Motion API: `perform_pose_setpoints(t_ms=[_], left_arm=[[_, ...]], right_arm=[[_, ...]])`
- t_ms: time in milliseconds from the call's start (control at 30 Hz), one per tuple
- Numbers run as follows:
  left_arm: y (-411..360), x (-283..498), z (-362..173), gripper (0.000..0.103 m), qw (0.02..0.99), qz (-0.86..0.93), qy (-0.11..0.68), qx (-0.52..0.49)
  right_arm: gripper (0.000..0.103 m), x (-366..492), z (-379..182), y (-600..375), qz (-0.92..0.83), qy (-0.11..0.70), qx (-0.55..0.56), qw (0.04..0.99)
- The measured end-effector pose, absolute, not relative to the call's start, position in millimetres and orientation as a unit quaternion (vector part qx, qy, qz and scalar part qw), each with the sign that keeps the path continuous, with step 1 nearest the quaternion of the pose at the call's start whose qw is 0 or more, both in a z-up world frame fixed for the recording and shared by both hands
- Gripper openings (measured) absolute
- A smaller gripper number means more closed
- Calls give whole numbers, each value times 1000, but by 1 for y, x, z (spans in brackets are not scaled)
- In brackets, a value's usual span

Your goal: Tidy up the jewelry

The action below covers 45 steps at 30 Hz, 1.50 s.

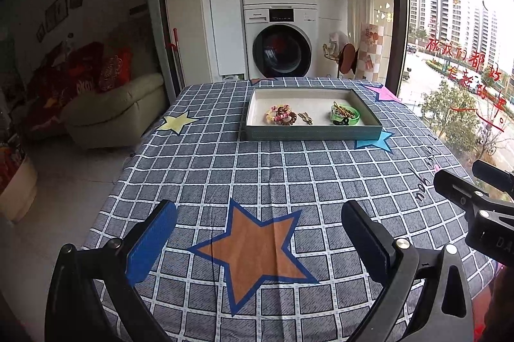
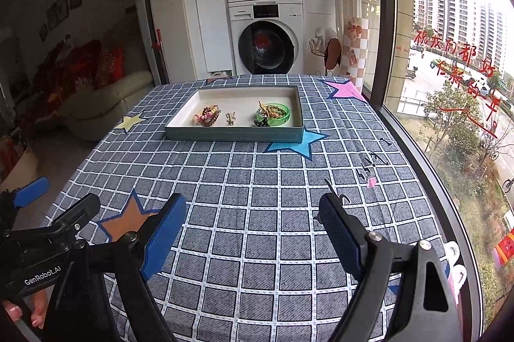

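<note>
Gaping wide and empty, the jaws of the left gripper (image 1: 258, 232) hang over an orange star (image 1: 253, 249) printed on the checked cloth (image 1: 199, 168) covering the tabletop. Beside it, the right gripper (image 2: 252, 228) also has its jaws apart, nothing between them. Bare cloth lies ahead of both. Well beyond, near the far edge, sits the tray (image 1: 313, 131) holding a bundle of hair ties (image 1: 282, 114), a small gold clip (image 1: 305, 118) and a green dish (image 1: 345, 114) of accessories. Stacked washing machines (image 1: 279, 43) stand behind.
</note>
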<state>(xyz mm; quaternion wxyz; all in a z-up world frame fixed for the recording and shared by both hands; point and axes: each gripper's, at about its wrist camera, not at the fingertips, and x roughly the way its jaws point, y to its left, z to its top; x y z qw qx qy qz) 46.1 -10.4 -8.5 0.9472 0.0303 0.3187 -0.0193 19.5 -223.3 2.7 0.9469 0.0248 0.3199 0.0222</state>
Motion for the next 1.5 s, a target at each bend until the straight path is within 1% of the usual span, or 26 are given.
perform_pose_setpoints(t_ms=[1033,1500], left_arm=[[-10,17,-3,103,957,-9,288,25],[-13,18,-3,103,957,-8,290,28]], right_arm=[[87,-15,6,-222,1,278,9,961],[87,-13,6,-222,6,282,12,959]])
